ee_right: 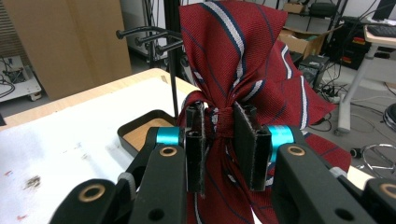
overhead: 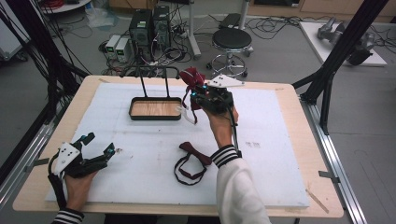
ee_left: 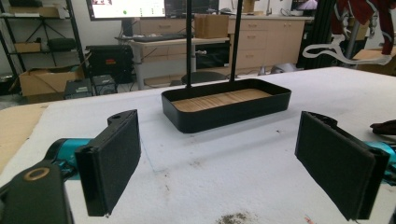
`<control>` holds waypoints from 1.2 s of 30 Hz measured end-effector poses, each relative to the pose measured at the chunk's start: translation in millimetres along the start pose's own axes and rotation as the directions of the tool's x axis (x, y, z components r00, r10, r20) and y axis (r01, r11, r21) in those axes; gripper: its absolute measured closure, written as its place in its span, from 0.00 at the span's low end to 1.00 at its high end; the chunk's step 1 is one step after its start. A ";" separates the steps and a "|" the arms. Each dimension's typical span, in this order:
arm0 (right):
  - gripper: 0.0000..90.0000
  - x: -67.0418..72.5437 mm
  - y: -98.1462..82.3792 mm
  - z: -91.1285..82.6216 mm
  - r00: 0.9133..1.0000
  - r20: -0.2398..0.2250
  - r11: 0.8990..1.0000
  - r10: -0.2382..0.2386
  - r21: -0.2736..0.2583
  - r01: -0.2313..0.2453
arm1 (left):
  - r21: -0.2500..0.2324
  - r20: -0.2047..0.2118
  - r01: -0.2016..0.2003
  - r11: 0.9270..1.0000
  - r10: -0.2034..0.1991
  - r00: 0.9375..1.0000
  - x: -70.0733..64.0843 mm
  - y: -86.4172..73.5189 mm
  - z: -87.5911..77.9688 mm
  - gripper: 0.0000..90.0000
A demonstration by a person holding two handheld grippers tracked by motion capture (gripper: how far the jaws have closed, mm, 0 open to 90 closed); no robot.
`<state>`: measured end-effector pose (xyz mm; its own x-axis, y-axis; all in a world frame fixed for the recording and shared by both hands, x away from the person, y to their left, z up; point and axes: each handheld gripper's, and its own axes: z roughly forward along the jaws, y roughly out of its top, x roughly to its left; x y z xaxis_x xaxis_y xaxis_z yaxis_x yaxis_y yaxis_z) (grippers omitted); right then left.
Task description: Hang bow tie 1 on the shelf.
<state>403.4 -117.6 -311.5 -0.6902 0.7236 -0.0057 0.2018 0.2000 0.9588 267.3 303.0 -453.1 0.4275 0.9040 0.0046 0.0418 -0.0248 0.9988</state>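
Note:
My right gripper point(overhead: 197, 93) is raised above the table behind the tray, shut on a red bow tie with white and navy stripes point(overhead: 191, 78). In the right gripper view the jaws point(ee_right: 223, 140) pinch the tie's knot point(ee_right: 224, 119), and its wings fan out above. A white strap point(overhead: 186, 113) dangles from it. A second, dark red bow tie point(overhead: 195, 156) lies on the white mat with its strap looped. My left gripper point(overhead: 99, 143) rests open at the front left, with nothing between its pads point(ee_left: 112, 158). A black tray point(ee_left: 275, 100) with a wooden floor stands ahead of it.
Two thin black rods point(overhead: 142, 84) rise from the tray's point(overhead: 132, 108) back edge to a hanger bar point(ee_right: 149, 36). A white mat point(overhead: 280, 154) covers the wooden table point(overhead: 299, 102). Black frame posts point(overhead: 336, 56) stand right, with a stool point(overhead: 231, 42) and computers beyond.

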 end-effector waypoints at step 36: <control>0.83 -17.4 21.7 53.4 0.999 -0.013 0.999 0.041 0.000 -0.041 | 0.003 0.003 0.012 1.000 -0.012 1.000 1.5 0.0 0.0 0.16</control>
<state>456.9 -90.5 -305.8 -0.6901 0.7227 0.0376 0.2303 0.1701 0.9581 267.9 304.4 -453.0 0.4297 0.9030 -0.0074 0.0495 -0.0154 0.9987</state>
